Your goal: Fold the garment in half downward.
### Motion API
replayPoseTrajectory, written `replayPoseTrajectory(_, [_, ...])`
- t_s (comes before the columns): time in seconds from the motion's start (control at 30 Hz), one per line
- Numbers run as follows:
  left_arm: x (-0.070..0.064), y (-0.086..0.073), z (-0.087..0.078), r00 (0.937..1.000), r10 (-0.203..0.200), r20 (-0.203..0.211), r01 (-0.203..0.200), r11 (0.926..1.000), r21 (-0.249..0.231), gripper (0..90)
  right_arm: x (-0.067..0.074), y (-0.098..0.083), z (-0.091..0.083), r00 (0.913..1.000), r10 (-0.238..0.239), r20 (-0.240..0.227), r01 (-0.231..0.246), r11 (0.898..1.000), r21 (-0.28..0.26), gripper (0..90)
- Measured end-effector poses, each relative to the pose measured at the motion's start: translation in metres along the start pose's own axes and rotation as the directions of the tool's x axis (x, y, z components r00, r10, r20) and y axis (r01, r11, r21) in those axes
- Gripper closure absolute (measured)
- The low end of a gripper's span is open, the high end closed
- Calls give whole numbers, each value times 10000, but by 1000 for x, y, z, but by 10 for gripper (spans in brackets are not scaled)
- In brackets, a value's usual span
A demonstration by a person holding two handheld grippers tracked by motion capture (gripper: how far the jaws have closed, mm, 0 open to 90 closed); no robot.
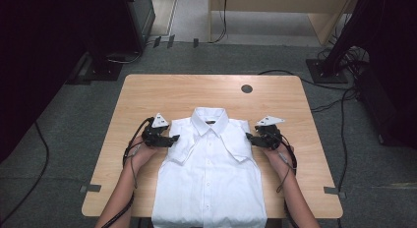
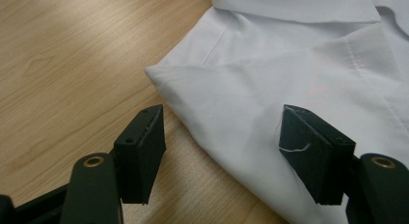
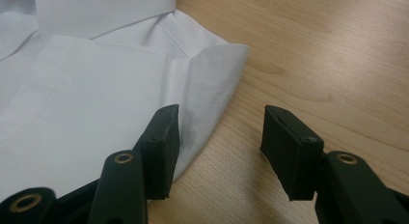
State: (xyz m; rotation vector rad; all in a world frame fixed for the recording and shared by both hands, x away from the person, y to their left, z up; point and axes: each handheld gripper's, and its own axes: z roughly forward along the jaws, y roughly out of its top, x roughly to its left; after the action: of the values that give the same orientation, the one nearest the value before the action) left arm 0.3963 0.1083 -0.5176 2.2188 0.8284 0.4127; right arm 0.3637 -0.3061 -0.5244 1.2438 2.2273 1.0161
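Your left tongs (image 2: 222, 154) gape over the smooth white shirt's (image 1: 209, 174) folded edge, gripping nothing. Your right tongs (image 3: 219, 151) stand open astride its creased shoulder on the woodgrain tabletop (image 1: 147, 98), seemingly without touching.

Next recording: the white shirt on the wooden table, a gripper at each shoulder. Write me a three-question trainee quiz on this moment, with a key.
1. True or false: the left gripper has its jaws closed on the shirt.
2. Multiple choice: how do the sleeves lie? A) spread out on the table; B) folded in over the chest; C) hanging off the table's sides.
3. Short answer: how does the right gripper stand relative to the shirt's edge?

Key:
1. False. The jaws stand open; one is over the fabric, the other over bare wood.
2. B.
3. Open, straddling the edge at the shoulder: one jaw above the fabric, the other above the table.
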Motion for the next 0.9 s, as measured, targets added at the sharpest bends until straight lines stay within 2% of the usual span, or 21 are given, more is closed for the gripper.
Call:
replayPoseTrajectory(0.17, [-1,2,0,9999,-131,88,132,9998,-127,329,-1,3,0,9999,-40,-95,40,10000,63,478])
replayPoseTrajectory(0.37, [1,8,3,10000,-14,-5,14,9998,-175,304,-2,9,2,9995,-23,-305,24,10000,33,467])
replayPoseTrajectory(0.47, [3,10,4,9999,-101,29,101,9996,-280,305,-3,11,4,9991,-10,-421,13,10000,73,466])
replayPoseTrajectory(0.67, [7,13,9,9998,-186,30,186,9998,-116,306,-3,16,9,9979,-178,-629,186,9997,126,466])
replayPoseTrajectory(0.83, [9,15,12,9998,123,144,-124,9999,72,323,-5,20,11,9977,-94,-667,97,9999,27,467])
replayPoseTrajectory(0.9, [10,16,12,9997,124,220,-126,9999,80,323,-5,21,13,9976,-174,-673,174,9998,2,467])
